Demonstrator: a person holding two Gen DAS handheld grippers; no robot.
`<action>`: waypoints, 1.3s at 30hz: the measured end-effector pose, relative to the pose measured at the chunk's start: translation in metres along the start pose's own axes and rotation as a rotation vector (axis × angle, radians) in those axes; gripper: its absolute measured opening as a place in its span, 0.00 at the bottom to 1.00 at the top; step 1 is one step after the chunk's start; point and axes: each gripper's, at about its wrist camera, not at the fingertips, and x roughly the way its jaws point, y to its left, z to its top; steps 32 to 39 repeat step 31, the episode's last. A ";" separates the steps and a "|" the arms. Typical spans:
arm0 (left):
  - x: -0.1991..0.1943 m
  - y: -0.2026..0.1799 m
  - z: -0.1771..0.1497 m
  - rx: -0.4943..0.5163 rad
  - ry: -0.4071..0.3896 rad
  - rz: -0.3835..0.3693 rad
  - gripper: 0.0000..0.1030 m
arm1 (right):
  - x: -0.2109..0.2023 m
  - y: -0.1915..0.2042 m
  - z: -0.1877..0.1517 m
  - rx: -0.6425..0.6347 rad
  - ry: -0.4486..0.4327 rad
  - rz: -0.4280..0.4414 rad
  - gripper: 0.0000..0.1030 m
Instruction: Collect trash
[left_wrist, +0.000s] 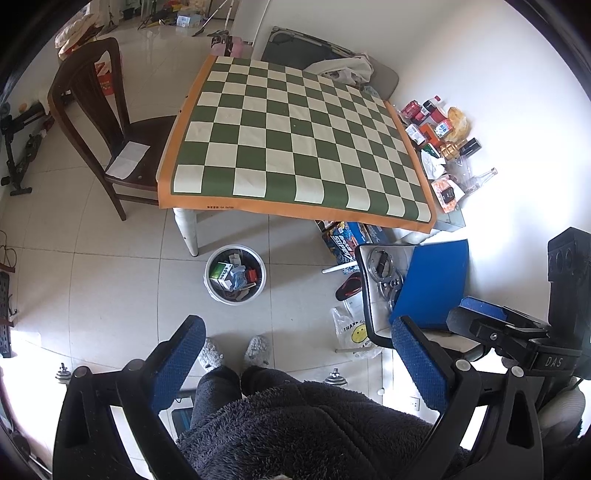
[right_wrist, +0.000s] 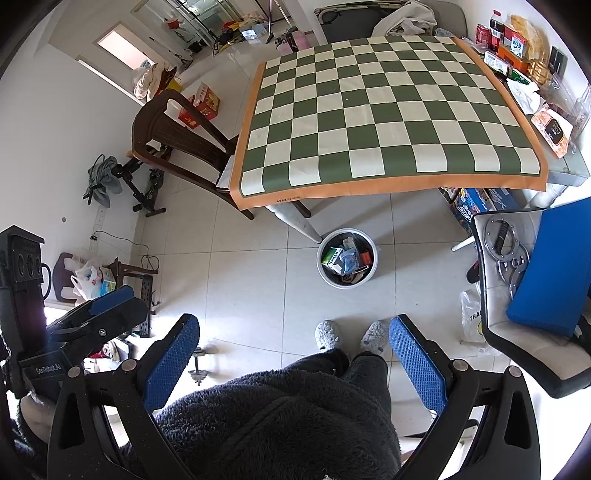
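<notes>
I hold both the left gripper (left_wrist: 299, 365) and right gripper (right_wrist: 295, 363) wide and empty; the trash bin (left_wrist: 235, 274) sits ahead below. Collection looks done; next I'd check the counter (left_wrist: 295, 140).

Pale tiled floor (left_wrist: 122, 280) carries white-legged table (left_wrist: 186, 229), draped with green-and-cream checkered cloth with orange border (left_wrist: 295, 136); cloth surface bare. Uncovered right strip of table crowded with packets, cartons, bottles (left_wrist: 439, 129), touching one another. On floor near table leg: white round bin (left_wrist: 235, 274), filled with boxes and wrappers. Dark wooden chair (left_wrist: 110, 122) stands left of table, white paper sheet (left_wrist: 127, 158) on seat. Colourful box (left_wrist: 343, 240) on floor under table's right end.
</notes>
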 end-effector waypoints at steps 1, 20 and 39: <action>0.001 0.000 -0.001 -0.003 0.001 0.001 1.00 | 0.000 0.000 0.000 -0.001 0.000 0.000 1.00; -0.001 0.001 -0.003 0.000 -0.001 0.001 1.00 | -0.002 0.001 0.001 -0.004 -0.003 0.004 1.00; -0.003 0.003 0.002 0.009 -0.007 0.001 1.00 | 0.000 0.005 0.002 0.001 -0.002 0.003 1.00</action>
